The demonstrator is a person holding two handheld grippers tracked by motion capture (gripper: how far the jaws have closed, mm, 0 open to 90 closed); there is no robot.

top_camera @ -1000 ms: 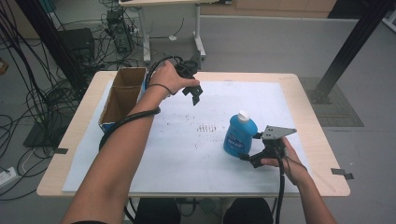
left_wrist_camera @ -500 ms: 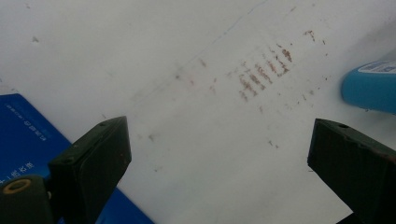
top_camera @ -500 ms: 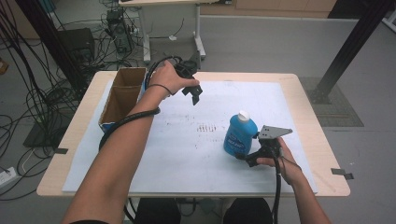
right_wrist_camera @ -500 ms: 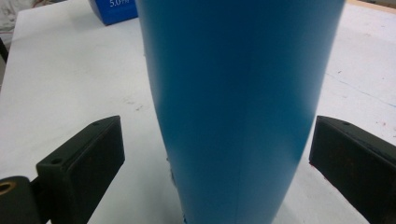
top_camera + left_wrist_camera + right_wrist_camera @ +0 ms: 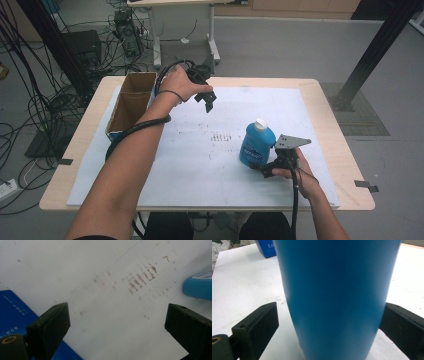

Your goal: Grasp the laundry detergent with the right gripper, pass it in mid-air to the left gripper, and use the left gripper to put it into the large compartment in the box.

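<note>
Your right gripper (image 5: 263,169) has slid in on the bottle (image 5: 257,145) since a second ago, jaws spread and straddling its base, no squeeze yet; grasp comes next. The bottle stands upright on the mat (image 5: 190,165), right of centre. Your left gripper (image 5: 208,101) hangs open, empty, near the box (image 5: 131,102). Close up, the bottle's label and cap are cut off; pad contact is unclear.

The blue bottle (image 5: 257,143) stands upright on the white sheet (image 5: 200,165); the right gripper (image 5: 264,168) sits low beside it; the left gripper (image 5: 209,102) hangs near the cardboard box (image 5: 131,102).
</note>
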